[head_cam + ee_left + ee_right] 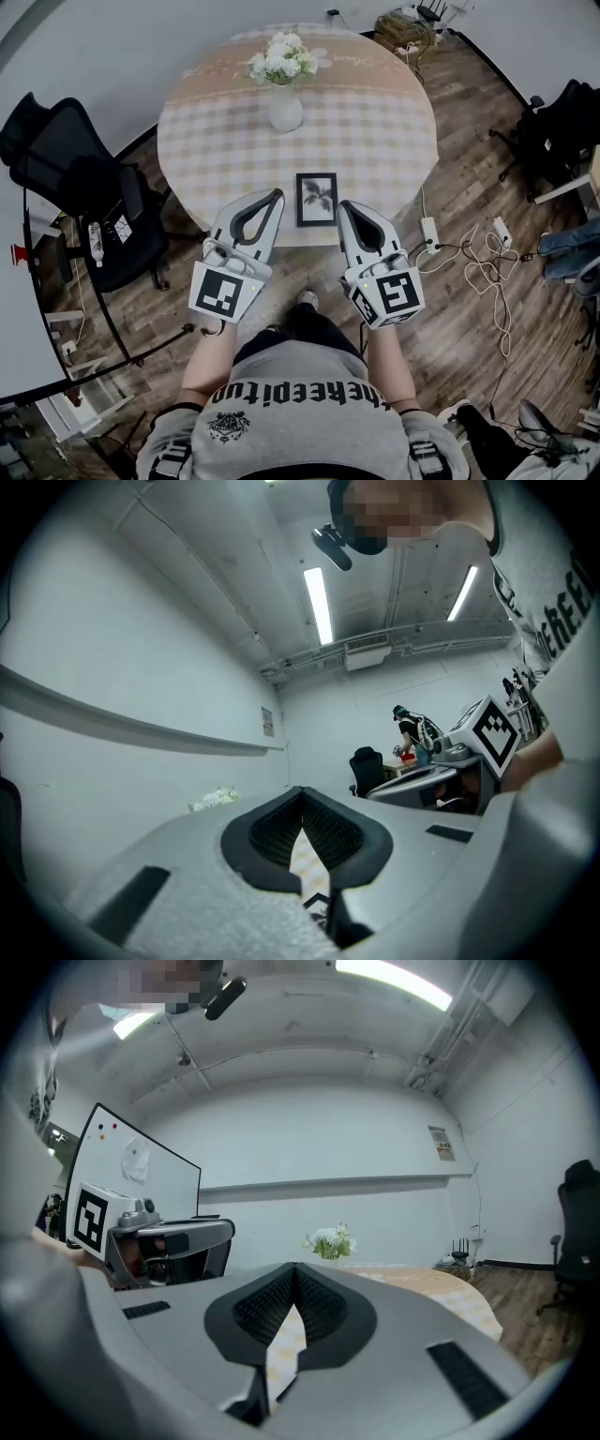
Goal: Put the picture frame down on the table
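The black picture frame (317, 199), holding a leaf print, lies flat on the round checked table (375, 122) near its front edge. My left gripper (277, 195) hovers just left of the frame and my right gripper (343, 205) just right of it. Neither touches the frame. Both are shut with nothing between the jaws. In the left gripper view the left gripper (302, 791) has its tips together, and a corner of the frame (317, 904) shows through the gap below them. The right gripper (293, 1267) looks the same, with only tablecloth behind it.
A white vase (285, 108) of white flowers (281, 58) stands at the table's middle back. Black office chairs sit at the left (84, 187) and far right (553, 131). A power strip (431, 230) and cables lie on the wooden floor at the right.
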Tool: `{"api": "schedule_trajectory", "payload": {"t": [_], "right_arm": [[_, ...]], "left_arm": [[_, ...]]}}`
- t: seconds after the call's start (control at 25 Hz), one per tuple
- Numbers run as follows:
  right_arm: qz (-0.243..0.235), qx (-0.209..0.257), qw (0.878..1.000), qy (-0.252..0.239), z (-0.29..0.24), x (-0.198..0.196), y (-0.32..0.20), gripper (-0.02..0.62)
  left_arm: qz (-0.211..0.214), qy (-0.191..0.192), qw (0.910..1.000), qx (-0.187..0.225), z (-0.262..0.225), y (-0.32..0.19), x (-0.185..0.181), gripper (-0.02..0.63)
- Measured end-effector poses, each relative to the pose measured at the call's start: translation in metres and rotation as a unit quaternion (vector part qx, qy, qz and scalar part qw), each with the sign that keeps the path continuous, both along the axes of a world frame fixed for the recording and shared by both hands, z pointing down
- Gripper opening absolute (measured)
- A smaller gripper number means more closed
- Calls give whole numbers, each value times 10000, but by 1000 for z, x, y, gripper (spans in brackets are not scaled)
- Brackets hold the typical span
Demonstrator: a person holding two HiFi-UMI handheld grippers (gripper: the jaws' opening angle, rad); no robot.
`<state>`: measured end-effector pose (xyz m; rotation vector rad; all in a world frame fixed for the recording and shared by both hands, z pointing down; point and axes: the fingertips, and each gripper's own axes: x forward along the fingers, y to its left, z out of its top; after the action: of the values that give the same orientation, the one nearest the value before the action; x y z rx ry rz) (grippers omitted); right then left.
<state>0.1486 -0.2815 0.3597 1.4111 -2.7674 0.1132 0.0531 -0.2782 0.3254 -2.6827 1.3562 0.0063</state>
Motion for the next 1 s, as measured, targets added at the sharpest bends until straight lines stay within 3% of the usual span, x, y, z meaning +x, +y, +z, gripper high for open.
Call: {"api": "schedule_trajectory", "payload": {"t": [0.56, 1.0], "right_arm": [[478, 241, 9985, 80, -18, -29, 77, 6], [722, 498, 9961, 132, -31, -51, 146, 6]], "left_arm": [[153, 183, 9997, 23, -4, 75, -53, 17], [424, 238, 9987, 148, -10, 139, -69, 17]]}}
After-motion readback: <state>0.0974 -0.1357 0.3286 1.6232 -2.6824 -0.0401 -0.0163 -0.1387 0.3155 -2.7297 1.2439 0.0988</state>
